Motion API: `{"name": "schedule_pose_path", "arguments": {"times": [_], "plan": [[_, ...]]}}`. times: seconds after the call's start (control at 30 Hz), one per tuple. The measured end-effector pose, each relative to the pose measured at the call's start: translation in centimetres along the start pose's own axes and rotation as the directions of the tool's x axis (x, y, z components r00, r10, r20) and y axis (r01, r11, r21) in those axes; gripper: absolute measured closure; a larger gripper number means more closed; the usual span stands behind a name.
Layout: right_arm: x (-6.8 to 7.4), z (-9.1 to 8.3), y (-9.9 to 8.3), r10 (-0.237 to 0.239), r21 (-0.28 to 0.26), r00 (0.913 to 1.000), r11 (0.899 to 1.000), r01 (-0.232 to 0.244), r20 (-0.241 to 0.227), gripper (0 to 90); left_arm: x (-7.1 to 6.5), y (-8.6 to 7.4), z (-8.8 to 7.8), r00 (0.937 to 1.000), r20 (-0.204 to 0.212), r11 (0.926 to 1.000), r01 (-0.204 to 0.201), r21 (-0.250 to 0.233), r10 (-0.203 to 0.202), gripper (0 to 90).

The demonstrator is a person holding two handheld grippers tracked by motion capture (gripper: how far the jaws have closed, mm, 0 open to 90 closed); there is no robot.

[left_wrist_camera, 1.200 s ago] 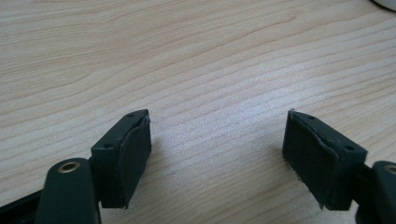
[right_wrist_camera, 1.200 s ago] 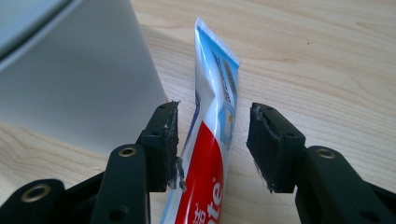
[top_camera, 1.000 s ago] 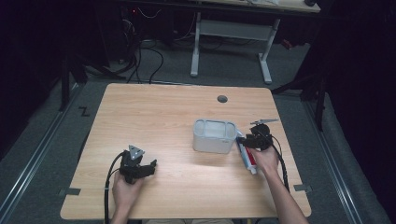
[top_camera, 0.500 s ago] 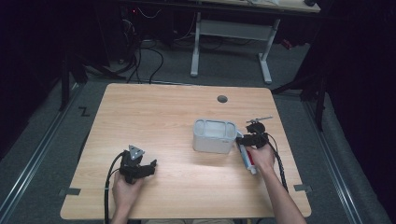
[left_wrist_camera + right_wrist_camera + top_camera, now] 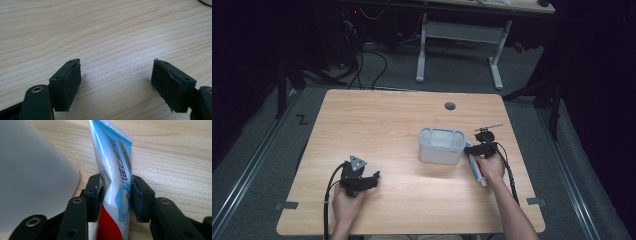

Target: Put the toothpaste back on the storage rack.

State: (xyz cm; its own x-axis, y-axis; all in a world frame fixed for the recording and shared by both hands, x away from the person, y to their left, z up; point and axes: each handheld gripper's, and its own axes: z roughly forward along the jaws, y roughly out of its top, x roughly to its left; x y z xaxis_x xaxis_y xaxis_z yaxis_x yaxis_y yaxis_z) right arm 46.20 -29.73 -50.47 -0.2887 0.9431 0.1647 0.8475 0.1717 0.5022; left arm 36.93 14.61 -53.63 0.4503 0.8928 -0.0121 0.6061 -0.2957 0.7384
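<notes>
Closing right gripper [image 5: 116,195] jaws on toothpaste tube [image 5: 113,170], pads pressing mid-body | advising: lifting straight, clearing bin [image 5: 30,177] beside one jaw | left gripper [image 5: 116,82] jaws standing wide, nothing between.

tube [image 5: 113,180]: I see white and light blue with a red band near my end, dark lettering down its side | bin [image 5: 441,145]: frosted pale grey-white | table [image 5: 382,125]: light wood, fine streaked grain | right gripper [image 5: 116,197]: black | left gripper [image 5: 116,85]: black, grey plate on top
</notes>
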Motion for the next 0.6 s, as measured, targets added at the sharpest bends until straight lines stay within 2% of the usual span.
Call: {"name": "schedule_pose_path", "arguments": {"times": [0.17, 0.27, 0.53, 0.6], "plan": [[-0.4, -0.2, -0.1, 0.043, -0.008, 0.998, 0.999, -0.044, -0.046, 69.0, 0.0, 0.0, 0.0, 1.0, 0.001, 1.0, 0.0, 0.0, 0.0, 24.2], [-0.5, -0.3, -0.2, 0.038, -0.017, 0.9976, 0.999, -0.039, -0.058, 69.5, 0.0, 0.0, 0.0, 1.0, 0.001, 1.0, 0.001, 0.0, -0.001, 24.3], [-0.4, -2.1, -0.4, 0.007, -0.067, 0.9971, 0.998, -0.013, -0.076, 70.6, 0.0, 0.0, 0.0, 1.0, 0.001, 1.0, 0.0, 0.0, 0.0, 24.2], [-0.6, -2.6, -0.5, 0.012, -0.081, 0.9954, 0.997, -0.019, -0.095, 70.9, 0.0, 0.0, 0.0, 1.0, 0.001, 1.0, 0.001, 0.0, -0.001, 24.2]]}}
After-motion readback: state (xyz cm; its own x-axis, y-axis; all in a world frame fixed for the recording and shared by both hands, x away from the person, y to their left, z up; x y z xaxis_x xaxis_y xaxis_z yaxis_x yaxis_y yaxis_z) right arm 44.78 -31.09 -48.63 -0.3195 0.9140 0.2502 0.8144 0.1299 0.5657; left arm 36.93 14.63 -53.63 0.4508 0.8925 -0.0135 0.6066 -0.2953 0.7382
